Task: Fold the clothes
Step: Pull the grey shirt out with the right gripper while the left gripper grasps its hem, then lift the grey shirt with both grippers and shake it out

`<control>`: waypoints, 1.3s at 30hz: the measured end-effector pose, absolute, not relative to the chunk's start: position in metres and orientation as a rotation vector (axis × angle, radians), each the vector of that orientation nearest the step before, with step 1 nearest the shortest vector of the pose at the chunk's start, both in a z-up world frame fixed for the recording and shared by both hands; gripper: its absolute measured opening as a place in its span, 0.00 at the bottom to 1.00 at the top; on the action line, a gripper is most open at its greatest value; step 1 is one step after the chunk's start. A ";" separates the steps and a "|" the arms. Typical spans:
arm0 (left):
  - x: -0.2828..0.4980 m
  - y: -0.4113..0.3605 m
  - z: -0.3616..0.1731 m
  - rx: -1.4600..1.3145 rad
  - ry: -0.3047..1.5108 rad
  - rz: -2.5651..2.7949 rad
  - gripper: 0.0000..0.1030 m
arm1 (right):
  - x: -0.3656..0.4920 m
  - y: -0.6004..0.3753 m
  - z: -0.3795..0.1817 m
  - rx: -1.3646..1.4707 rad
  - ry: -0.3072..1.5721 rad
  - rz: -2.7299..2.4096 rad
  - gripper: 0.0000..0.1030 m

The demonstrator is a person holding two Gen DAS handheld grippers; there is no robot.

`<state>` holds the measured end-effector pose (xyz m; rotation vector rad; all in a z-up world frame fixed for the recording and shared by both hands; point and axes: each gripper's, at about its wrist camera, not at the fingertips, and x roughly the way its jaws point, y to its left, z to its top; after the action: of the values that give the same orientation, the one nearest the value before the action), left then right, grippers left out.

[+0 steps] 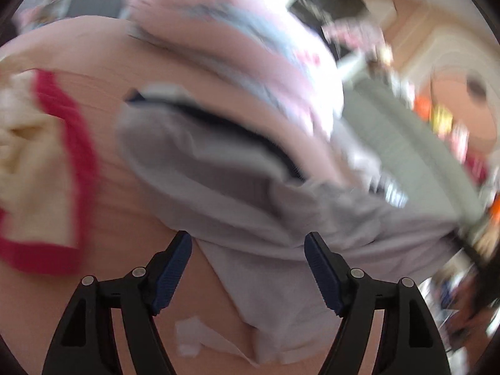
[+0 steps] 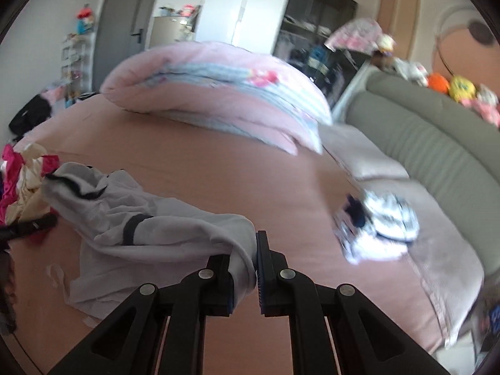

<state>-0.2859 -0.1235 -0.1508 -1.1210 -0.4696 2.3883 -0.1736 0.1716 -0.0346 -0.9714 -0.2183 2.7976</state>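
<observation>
A light grey garment with dark trim (image 2: 140,218) lies crumpled on the pink bed sheet (image 2: 218,172). My right gripper (image 2: 245,250) is shut on one end of it, and the cloth bulges out between the pads. In the blurred left wrist view the same grey garment (image 1: 218,172) fills the middle. My left gripper (image 1: 248,250) stands open just above it. Cloth lies between and beyond its blue pads (image 1: 172,268), and the pads do not press on it.
A red and cream clothes pile (image 2: 25,181) lies at the bed's left edge, also seen as the clothes pile (image 1: 37,156). A rolled pink quilt (image 2: 212,93) lies at the far side. Striped clothes (image 2: 381,225) rest near the grey-green headboard (image 2: 422,143).
</observation>
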 end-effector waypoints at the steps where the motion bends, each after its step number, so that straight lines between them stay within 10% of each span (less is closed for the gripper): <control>1: -0.285 -0.112 -0.155 -1.154 -0.434 2.415 0.71 | -0.167 0.187 -0.034 -0.985 -0.159 2.788 0.07; 5: -0.281 -0.094 -0.161 -1.169 -0.687 2.265 0.71 | -0.133 0.240 -0.022 -0.942 -0.109 2.733 0.07; 10: -0.250 -0.064 -0.150 -1.193 -0.608 2.328 0.71 | -0.115 0.304 -0.019 -0.973 -0.107 2.602 0.13; 15: -0.249 -0.044 -0.132 -1.198 -0.700 2.355 0.71 | -0.149 0.360 -0.035 -1.266 0.287 2.526 0.18; 22: -0.243 -0.037 -0.123 -1.208 -0.752 2.457 0.71 | -0.149 0.325 -0.016 -1.249 0.224 2.718 0.31; 25: -0.242 -0.010 -0.122 -1.297 -0.569 2.520 0.33 | -0.143 0.340 -0.015 -1.297 0.139 2.672 0.60; 28: -0.215 0.011 -0.119 -1.287 -0.446 2.537 0.19 | -0.133 0.330 -0.018 -1.420 0.034 2.747 0.60; 39: -0.118 0.035 -0.142 -1.373 -0.481 2.382 0.15 | -0.159 0.268 -0.065 -1.687 0.362 2.894 0.66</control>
<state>-0.1175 0.0349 -0.1421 -1.3734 -0.4808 2.3818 -0.1587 0.2675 -0.0651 -1.6869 0.3619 2.8938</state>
